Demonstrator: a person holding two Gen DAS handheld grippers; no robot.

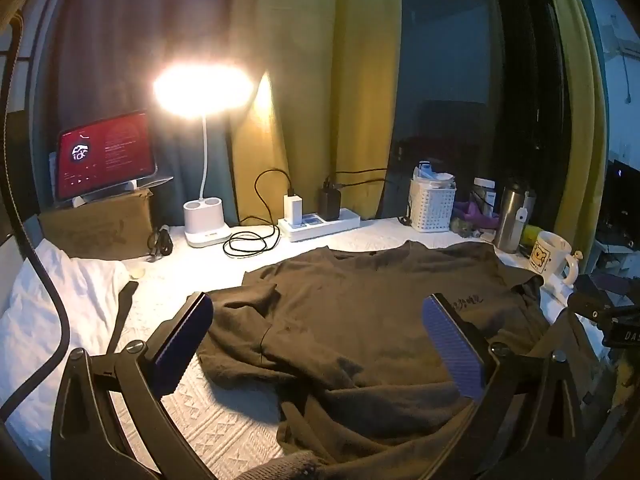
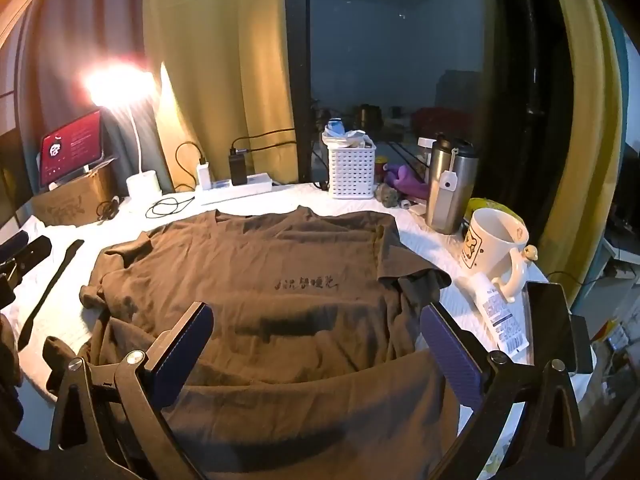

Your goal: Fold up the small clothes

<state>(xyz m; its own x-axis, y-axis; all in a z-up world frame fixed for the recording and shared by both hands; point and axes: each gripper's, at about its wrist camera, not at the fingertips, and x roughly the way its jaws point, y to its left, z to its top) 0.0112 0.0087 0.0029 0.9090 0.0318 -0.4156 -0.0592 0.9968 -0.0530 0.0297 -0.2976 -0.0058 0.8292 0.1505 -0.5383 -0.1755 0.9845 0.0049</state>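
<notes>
A dark brown T-shirt (image 1: 360, 312) lies spread on the white textured table cover (image 1: 208, 432), collar toward the far side. Its left sleeve is bunched and its lower part is creased near the front edge. The right wrist view shows the same T-shirt (image 2: 248, 264) with a small line of dark print (image 2: 306, 284) on the chest. My left gripper (image 1: 318, 320) hovers open over the shirt's left half, blue pads (image 1: 188, 340) wide apart with nothing pinched. My right gripper (image 2: 316, 320) hovers open above the shirt's lower middle, its pads (image 2: 448, 344) also clear of the fabric.
At the back stand a lit desk lamp (image 1: 204, 88), a tablet (image 1: 104, 156) on a cardboard box, a power strip (image 1: 320, 224) with cables, a white basket (image 2: 352, 172) and a steel flask (image 2: 450, 188). A mug (image 2: 492, 244) and tube (image 2: 500, 316) sit right of the shirt. White bedding (image 1: 52, 304) lies at left.
</notes>
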